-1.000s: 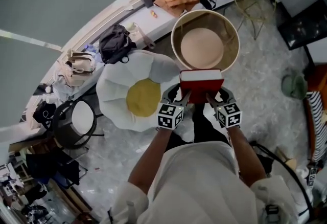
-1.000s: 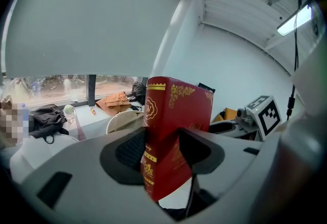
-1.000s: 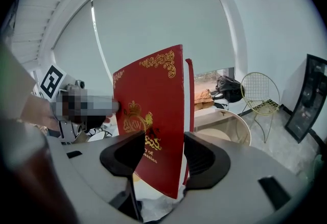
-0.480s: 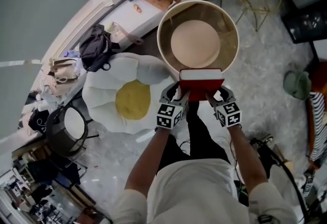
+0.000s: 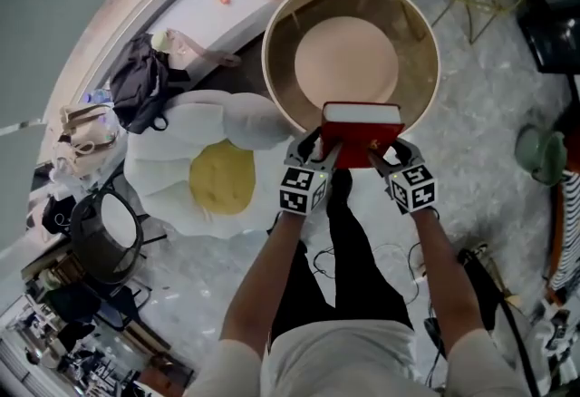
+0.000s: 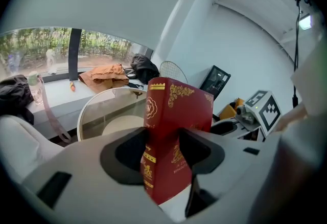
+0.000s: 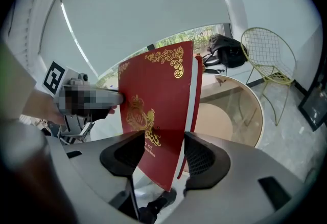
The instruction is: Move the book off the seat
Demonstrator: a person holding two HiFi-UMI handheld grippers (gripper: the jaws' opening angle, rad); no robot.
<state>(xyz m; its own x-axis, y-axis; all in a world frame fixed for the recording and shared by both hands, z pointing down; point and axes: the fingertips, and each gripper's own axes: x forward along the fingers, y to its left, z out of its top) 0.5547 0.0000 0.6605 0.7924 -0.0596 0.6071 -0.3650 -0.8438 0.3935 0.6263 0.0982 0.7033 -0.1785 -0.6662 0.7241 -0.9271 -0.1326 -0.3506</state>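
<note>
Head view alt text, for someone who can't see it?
Left gripper and right gripper clamp a red hardcover book over the near rim of a round beige tub seat; a white cushion with a yellow centre lies to its left.

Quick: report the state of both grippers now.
Left gripper: closed, holding the red book.
Right gripper: closed, holding the same red book.

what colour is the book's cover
Dark red with gold ornament on the book, clearest in the right gripper view.
</note>
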